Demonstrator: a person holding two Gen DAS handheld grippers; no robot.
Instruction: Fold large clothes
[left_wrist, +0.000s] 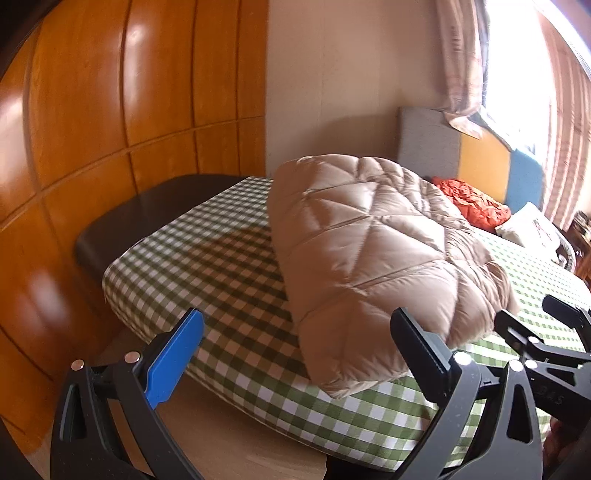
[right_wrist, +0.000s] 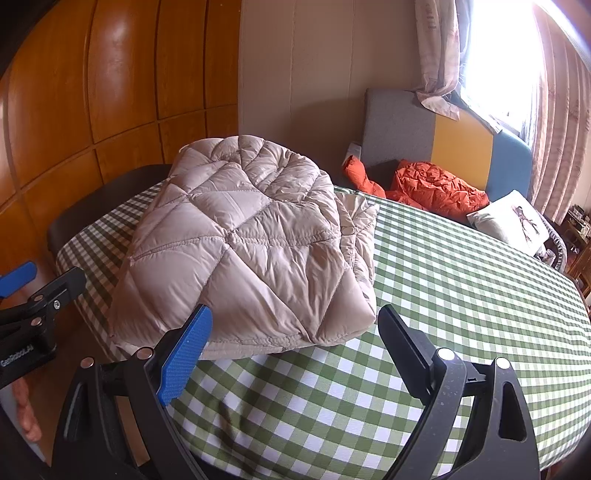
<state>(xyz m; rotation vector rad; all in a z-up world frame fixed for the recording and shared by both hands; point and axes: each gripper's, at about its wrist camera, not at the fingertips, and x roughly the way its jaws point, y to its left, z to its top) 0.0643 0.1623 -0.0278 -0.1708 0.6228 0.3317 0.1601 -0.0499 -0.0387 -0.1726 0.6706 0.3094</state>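
Folded jacket on bed, left part; second garment behind, by headboard.

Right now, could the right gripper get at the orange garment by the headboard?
Probably not without moving: the orange garment lies across the bed, far beyond the open right gripper; nothing blocks it.

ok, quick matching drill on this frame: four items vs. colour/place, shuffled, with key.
Items:
1. quilted jacket
2. crumpled garment
3. bed sheet
4. pillow

Descriptions:
A. green and white check, covers the mattress
B. beige, folded, near corner of the bed
C. white with a dark print, far right edge
D. orange, by the headboard

Pairs: 1-B, 2-D, 3-A, 4-C

Both the left gripper and the right gripper are open and hold nothing.
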